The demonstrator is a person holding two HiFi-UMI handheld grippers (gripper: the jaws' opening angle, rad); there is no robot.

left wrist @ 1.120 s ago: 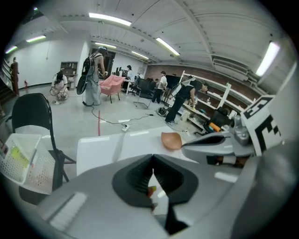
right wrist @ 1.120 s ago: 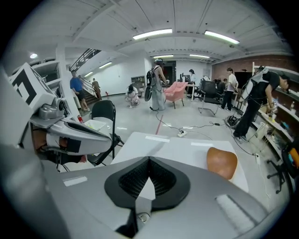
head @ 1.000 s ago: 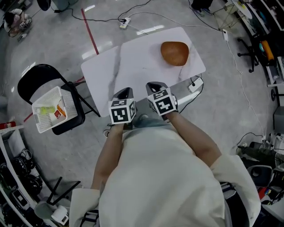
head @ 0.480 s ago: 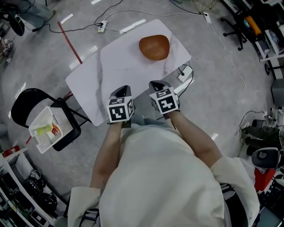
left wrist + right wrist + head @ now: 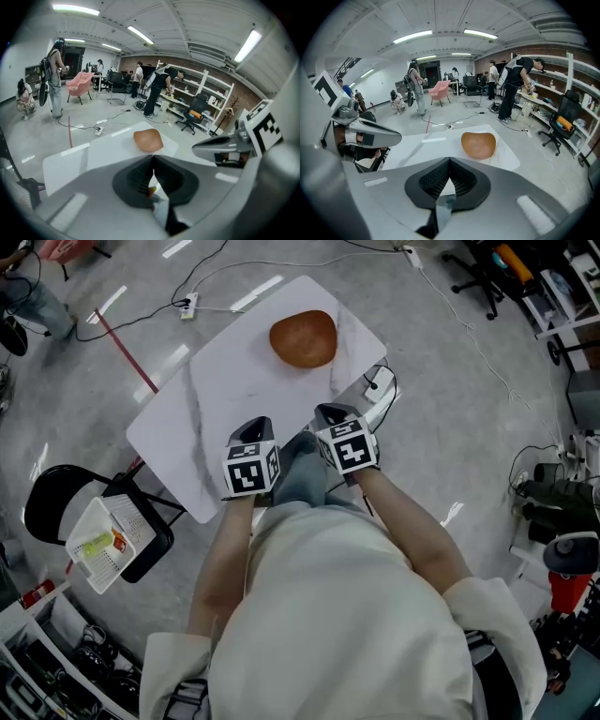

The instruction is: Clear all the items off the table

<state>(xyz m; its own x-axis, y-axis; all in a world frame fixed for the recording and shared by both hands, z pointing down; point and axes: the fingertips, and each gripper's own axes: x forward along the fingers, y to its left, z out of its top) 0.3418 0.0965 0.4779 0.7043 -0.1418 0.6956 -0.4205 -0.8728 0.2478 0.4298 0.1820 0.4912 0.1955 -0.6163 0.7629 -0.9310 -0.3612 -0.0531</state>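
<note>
While a smooth brown dish with rounded corners (image 5: 303, 338) sits alone near the far corner of the white, marble-veined bench (image 5: 225, 395), two hand-held grippers hang over the bench's near edge, well apart from the dish. The left gripper (image 5: 254, 425) has its dark ribbed fingers (image 5: 138, 176) pressed together with nothing between them. The right gripper (image 5: 329, 412), just beside it, likewise shows its fingers (image 5: 436, 181) closed on nothing. Both point down and forward toward the dish. A white power strip (image 5: 378, 382) lies on the grey floor by the bench's right corner. To the left, a black folding chair (image 5: 49, 509) carries a white mesh basket (image 5: 86, 563) holding a few small items. A red tape line (image 5: 120, 337) crosses the floor beyond. Several people stand among shelves and office chairs in the background of both gripper views.
</note>
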